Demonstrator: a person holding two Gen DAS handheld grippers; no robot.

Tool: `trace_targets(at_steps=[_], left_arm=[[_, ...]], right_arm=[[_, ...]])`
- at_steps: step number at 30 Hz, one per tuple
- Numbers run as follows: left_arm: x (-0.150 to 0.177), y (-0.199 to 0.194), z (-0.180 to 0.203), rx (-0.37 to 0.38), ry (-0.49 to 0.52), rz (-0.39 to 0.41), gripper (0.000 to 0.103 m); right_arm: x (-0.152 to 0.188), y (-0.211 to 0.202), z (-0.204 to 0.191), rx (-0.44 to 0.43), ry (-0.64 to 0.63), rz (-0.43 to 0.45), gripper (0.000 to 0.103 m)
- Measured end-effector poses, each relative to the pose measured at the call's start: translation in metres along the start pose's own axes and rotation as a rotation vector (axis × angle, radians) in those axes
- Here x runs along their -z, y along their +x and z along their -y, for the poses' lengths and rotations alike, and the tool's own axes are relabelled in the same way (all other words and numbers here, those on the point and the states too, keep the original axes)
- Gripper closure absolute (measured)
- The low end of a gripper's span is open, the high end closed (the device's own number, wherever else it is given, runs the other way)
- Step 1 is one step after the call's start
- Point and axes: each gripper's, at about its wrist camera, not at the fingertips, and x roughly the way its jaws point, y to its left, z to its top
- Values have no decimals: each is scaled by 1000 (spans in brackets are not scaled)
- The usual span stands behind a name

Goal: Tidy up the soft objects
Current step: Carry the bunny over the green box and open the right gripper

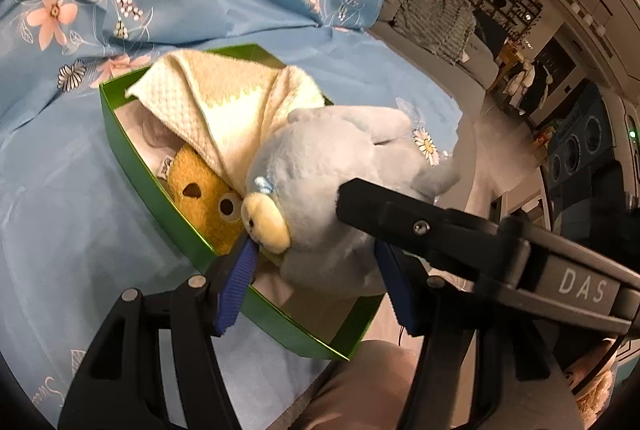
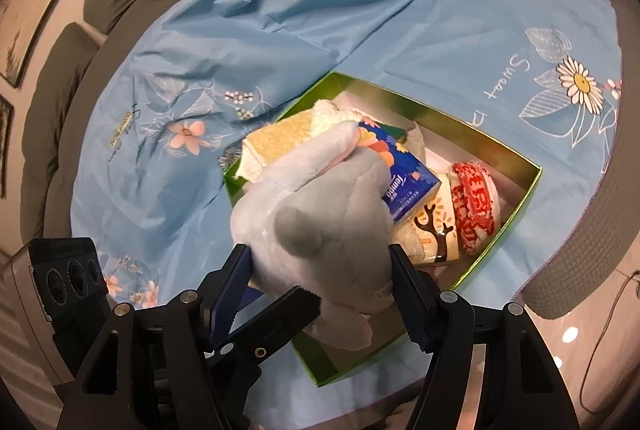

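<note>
Green box (image 2: pixel 516 190) crowded: towel (image 1: pixel 224 98), tissue pack (image 2: pixel 404 186); near corner (image 2: pixel 344 354) free.

Fuzzy plush toy (image 1: pixel 344 166), glossy green box (image 1: pixel 132 158)

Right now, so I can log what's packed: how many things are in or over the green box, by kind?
Plush toys: 2, the blue-grey plush held over the box and the yellow plush
Cream towels: 1
Tissue packs: 1
Red-and-white cloth rolls: 1
Tree-print items: 1
Total: 6
</note>
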Motion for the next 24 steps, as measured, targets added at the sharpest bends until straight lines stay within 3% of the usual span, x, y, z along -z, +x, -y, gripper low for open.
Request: trace_targets(at_steps=[3, 19, 24], left_arm=[[0, 9, -3, -1, -19, -34, 47], [-2, 17, 0, -123, 26, -50, 49], [-1, 11, 2, -110, 37, -42, 49]], right_arm=[[-1, 7, 6, 0, 11, -15, 33], [-4, 32, 15, 16, 28, -57, 33], [-2, 34, 16, 10, 33, -59, 33]])
